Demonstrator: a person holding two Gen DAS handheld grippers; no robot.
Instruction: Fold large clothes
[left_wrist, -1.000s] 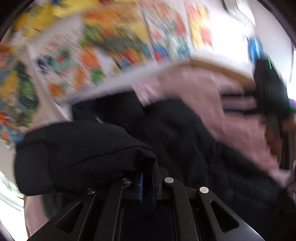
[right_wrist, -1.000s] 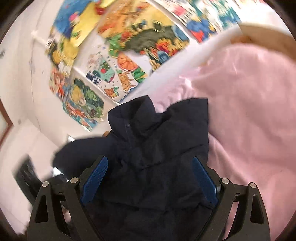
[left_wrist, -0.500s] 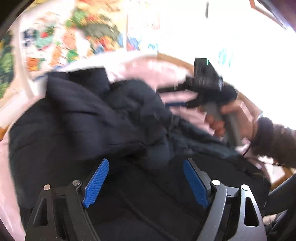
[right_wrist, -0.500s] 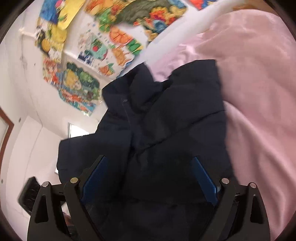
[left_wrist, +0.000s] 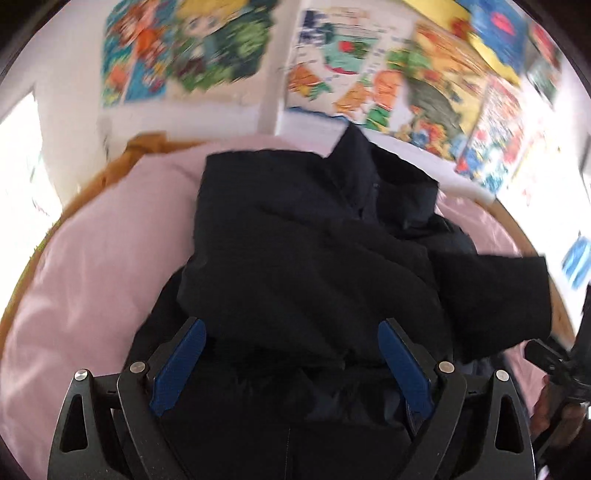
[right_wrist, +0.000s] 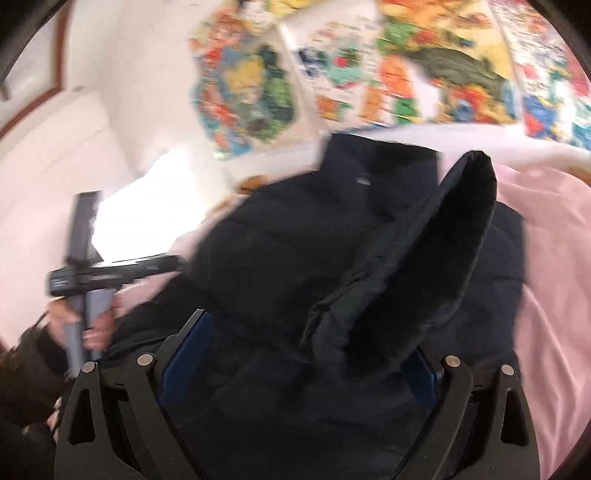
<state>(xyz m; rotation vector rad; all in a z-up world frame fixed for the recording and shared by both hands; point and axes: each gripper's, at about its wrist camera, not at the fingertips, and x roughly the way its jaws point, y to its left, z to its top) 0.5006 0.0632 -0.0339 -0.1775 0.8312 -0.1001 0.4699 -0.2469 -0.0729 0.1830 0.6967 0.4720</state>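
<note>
We are looking at a dark navy padded jacket (left_wrist: 317, 266), which is lying in a bulky heap on a pink sheet (left_wrist: 92, 280) that is covering the bed. Its fabric is looking matte and quilted, with soft horizontal ridges, and its stiff collar (left_wrist: 354, 155) is standing up at the far end, near the wall. One sleeve (left_wrist: 495, 295) is stretching out flat to the right, with a straight cuff edge. The left gripper (left_wrist: 291, 365) is hanging just above the near part of the jacket with its blue ribbed pads (left_wrist: 179, 365) spread wide apart — nothing is sitting between them. In the right wrist view the right gripper (right_wrist: 299, 354) is also standing open over the dark cloth, and a rounded, thick flap (right_wrist: 424, 266) of the jacket is rising up in front of its right finger. The wooden bed frame (left_wrist: 110, 170) is curving around the sheet, and colourful posters (left_wrist: 388, 85) — blurred here — are covering the white wall behind.
</note>
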